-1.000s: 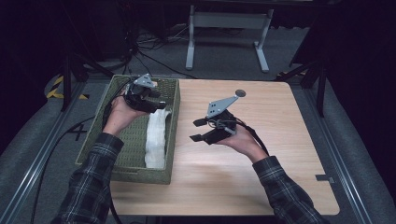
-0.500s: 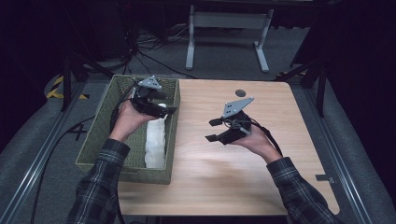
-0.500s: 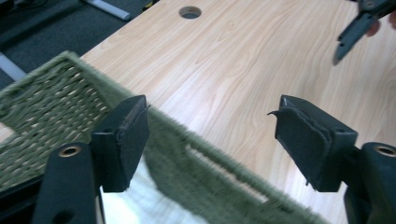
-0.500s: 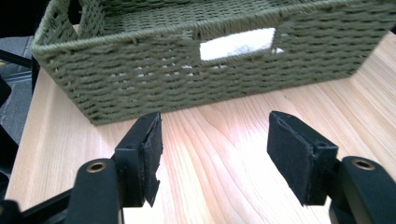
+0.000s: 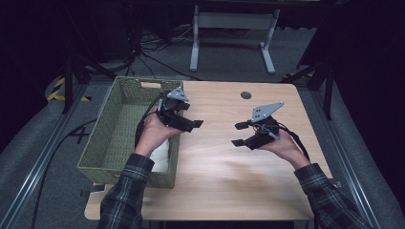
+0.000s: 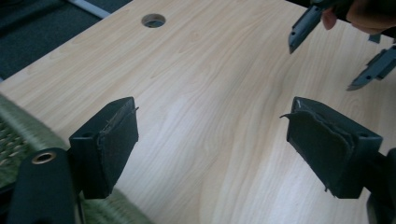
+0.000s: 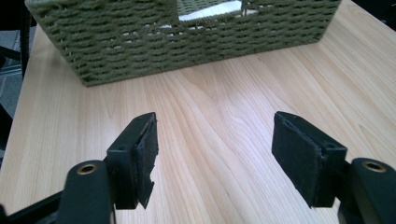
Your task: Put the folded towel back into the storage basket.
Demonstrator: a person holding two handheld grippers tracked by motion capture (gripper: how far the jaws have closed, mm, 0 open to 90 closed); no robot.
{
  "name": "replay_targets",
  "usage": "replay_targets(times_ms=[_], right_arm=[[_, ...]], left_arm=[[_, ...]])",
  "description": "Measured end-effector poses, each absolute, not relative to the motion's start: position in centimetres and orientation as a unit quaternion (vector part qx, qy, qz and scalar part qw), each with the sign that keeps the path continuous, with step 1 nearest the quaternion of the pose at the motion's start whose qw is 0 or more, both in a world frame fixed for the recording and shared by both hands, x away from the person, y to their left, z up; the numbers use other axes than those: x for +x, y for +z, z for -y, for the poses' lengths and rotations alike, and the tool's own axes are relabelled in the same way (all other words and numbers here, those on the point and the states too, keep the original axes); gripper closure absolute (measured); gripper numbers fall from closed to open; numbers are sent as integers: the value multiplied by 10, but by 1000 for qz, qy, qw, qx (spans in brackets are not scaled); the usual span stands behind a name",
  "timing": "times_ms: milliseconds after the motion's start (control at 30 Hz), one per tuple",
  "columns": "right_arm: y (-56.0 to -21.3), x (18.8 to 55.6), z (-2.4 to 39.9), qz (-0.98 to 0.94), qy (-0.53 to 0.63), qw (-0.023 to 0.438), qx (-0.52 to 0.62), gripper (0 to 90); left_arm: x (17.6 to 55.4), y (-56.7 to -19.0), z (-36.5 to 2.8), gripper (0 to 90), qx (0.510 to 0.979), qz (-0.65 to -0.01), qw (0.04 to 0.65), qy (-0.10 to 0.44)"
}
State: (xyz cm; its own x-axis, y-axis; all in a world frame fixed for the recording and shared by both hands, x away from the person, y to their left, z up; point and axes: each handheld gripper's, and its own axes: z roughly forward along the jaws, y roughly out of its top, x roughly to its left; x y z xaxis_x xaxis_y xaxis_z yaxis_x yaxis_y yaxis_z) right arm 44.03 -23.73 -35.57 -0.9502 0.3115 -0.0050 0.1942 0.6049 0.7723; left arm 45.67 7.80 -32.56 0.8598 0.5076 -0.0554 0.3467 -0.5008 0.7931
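Jaws of left gripper (image 5: 191, 125) and right gripper (image 5: 242, 134), just opening, stand wide and empty above table (image 5: 224, 167). White cloth (image 5: 160, 155) lies lengthwise in basket (image 5: 102, 143), nearest the left hand.

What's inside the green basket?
A white cloth lies inside the green basket, near its front corner. The person's left hand and sleeve cover part of it, so its full shape stays hidden. The rest shows woven floor.
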Motion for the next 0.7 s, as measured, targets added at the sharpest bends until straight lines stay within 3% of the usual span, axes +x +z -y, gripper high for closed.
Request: replay_targets(times_ms=[700], right_arm=[[-392, 412, 292, -888, 409, 85, 190, 284]], left_arm=[[400, -368, -2, 160, 871, -240, 419, 87]])
